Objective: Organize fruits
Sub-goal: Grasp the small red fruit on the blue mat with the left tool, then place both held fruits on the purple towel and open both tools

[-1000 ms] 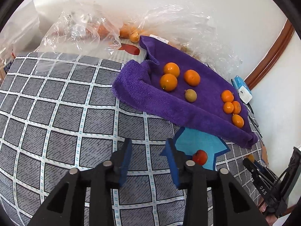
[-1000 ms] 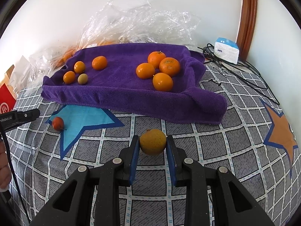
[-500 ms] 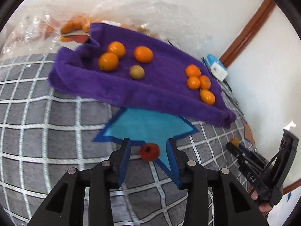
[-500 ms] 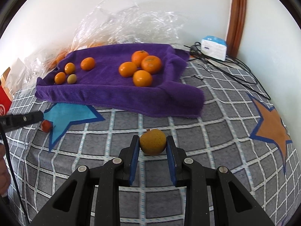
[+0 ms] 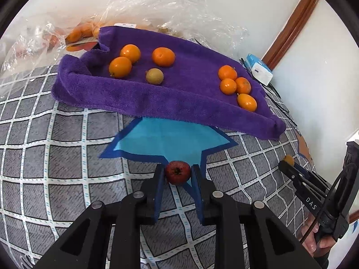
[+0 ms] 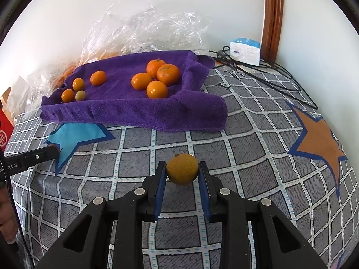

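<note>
A purple towel (image 5: 193, 96) lies on the checked cloth and shows in the right wrist view too (image 6: 125, 109). On it lie several oranges (image 5: 163, 56) (image 6: 157, 89) and one small greenish fruit (image 5: 154, 76) (image 6: 80, 95). My left gripper (image 5: 177, 172) is shut on a small red fruit (image 5: 177, 172) at the tip of the blue star patch (image 5: 166, 141). My right gripper (image 6: 182, 170) is shut on a yellow-orange fruit (image 6: 182, 171), in front of the towel. The right gripper also shows at the right of the left wrist view (image 5: 288, 162).
Clear plastic bags (image 6: 143, 31) with more oranges lie behind the towel against the wall. A white-blue box (image 6: 245, 49) and black cables (image 6: 269, 76) sit at the back right. A red carton (image 6: 4, 132) stands at the left. An orange star patch (image 6: 318, 139) lies right.
My left gripper moved forward to the blue star and closed on the small red fruit. My right gripper drifted a little to the right, still holding the yellow-orange fruit.
</note>
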`<state>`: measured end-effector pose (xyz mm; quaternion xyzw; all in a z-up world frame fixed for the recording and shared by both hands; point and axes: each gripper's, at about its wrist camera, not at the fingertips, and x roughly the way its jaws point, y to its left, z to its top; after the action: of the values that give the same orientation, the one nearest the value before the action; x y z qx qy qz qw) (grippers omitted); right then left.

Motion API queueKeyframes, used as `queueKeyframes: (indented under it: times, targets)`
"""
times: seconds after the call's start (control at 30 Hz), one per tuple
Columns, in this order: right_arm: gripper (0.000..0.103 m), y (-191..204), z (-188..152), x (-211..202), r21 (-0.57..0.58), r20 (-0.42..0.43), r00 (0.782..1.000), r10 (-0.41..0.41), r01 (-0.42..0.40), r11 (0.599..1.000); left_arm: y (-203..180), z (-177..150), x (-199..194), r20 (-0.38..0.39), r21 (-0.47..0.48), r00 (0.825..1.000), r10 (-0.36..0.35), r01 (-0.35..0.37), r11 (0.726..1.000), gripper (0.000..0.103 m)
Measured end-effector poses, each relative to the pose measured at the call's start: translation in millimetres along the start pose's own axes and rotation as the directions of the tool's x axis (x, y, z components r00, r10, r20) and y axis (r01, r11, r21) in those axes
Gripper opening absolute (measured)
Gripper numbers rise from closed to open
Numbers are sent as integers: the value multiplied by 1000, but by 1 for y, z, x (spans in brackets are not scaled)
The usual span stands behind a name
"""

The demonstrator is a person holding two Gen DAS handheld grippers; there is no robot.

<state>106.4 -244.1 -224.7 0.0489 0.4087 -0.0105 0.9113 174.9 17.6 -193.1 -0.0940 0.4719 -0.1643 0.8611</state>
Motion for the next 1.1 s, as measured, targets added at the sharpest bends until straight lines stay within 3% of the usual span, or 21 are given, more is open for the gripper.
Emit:
queueKeyframes:
  times: [0.7, 0.93, 1.1]
  targets:
    - [28, 22, 59, 1, -14, 66, 997, 45, -44, 999, 39, 56, -45, 144, -101, 986, 83, -69, 992, 23]
    - [28, 39, 89, 22, -34, 77, 992, 95, -93, 995, 47, 82, -39, 168, -112, 980, 102, -84, 990, 23]
    - [28, 50, 101, 50, -39, 35, 993, 117, -116, 993, 51, 98, -29, 171, -124, 980, 104, -83, 989, 23]
